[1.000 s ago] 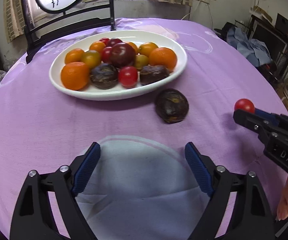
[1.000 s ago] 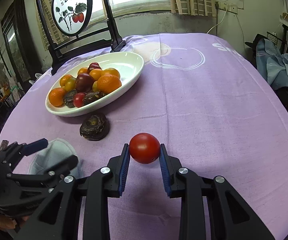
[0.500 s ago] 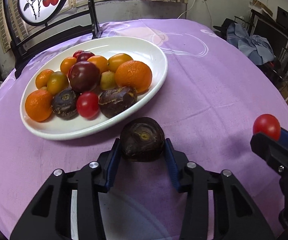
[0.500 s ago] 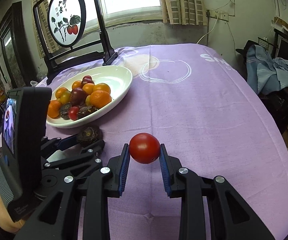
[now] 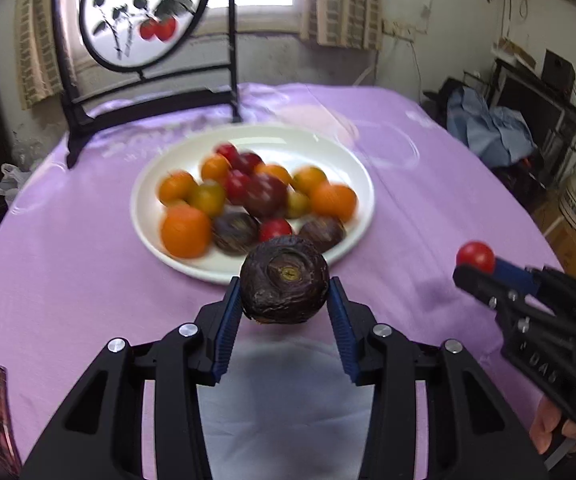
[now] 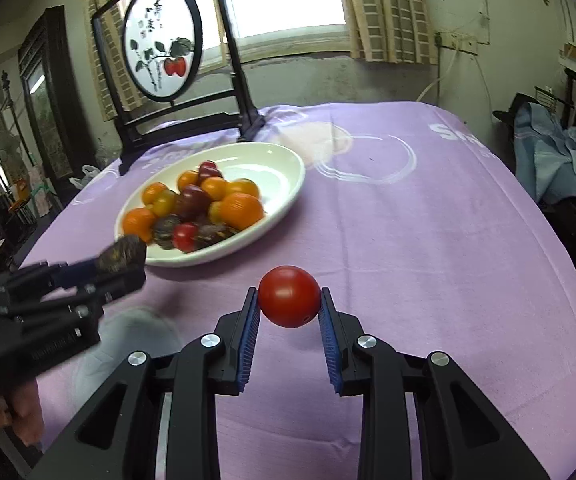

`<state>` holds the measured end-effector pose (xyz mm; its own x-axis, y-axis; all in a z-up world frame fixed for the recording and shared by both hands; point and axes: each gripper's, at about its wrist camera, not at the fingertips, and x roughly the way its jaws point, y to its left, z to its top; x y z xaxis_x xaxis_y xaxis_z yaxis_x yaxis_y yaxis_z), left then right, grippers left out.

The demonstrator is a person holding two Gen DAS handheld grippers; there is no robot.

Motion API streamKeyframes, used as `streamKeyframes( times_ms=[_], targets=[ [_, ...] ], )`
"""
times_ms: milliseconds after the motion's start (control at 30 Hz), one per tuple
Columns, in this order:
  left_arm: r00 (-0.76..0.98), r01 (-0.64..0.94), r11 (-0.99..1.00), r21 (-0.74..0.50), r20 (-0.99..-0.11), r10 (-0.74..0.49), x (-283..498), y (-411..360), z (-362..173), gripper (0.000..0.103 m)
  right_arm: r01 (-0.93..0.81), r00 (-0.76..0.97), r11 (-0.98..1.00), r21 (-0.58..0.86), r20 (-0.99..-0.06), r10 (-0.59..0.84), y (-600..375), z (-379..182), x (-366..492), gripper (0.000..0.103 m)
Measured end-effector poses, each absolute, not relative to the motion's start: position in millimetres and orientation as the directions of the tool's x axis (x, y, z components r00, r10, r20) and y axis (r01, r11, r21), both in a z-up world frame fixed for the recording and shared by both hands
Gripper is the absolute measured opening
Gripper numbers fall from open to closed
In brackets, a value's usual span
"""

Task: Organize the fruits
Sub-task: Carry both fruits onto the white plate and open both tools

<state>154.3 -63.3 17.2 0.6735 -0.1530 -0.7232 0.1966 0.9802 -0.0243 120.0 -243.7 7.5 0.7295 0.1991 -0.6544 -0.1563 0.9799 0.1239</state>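
L tongs [image 5: 285,312] are clamped on a dark fruit [image 5: 285,285], R tongs [image 6: 288,322] on a tomato [image 6: 289,296]; both are held above bench [image 6: 428,248], near plate [image 5: 358,168]. Step: carry. Next, est.: release onto plate w/o knocking pile.

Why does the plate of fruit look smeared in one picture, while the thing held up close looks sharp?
Left wrist view: the white plate and its fruit are motion-blurred, while the dark wrinkled fruit, which rides with the camera, is crisp. Right wrist view: the plate is sharper and the red tomato is clear. Both views bend at the edges; the window glares.
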Motion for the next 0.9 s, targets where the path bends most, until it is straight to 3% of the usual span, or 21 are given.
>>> streamKeyframes(
  times_ms=[133, 300, 767, 900],
  targets=[
    [0.716, 0.144, 0.989, 0.009, -0.691, -0.098, 170.8, -47.6, 34.3, 0.042, -0.221, 0.747, 0.973, 0.062, -0.631, 0.21, -216.1, 26.7, 131.1, 0.03],
    [0.696, 0.069, 0.997, -0.02, -0.715, -0.063, 212.3, -31.3, 36.1, 0.042, -0.257, 0.749, 0.966, 0.022, -0.628, 0.213, -187.3, 39.1, 162.6, 0.03],
    [0.674, 0.022, 1.0, -0.018, -0.739, -0.028, 284.2, -31.6, 19.0, 0.042, -0.25, 0.719, 0.968, -0.018, -0.673, 0.173, -154.9, 8.8, 235.8, 0.031],
    [0.655, 0.02, 0.999, -0.048, -0.754, -0.049, 294.3, -31.1, 10.1, 0.043, -0.241, 0.721, 0.971, -0.011, -0.672, 0.171, -151.4, 1.7, 244.5, 0.035]
  ],
)
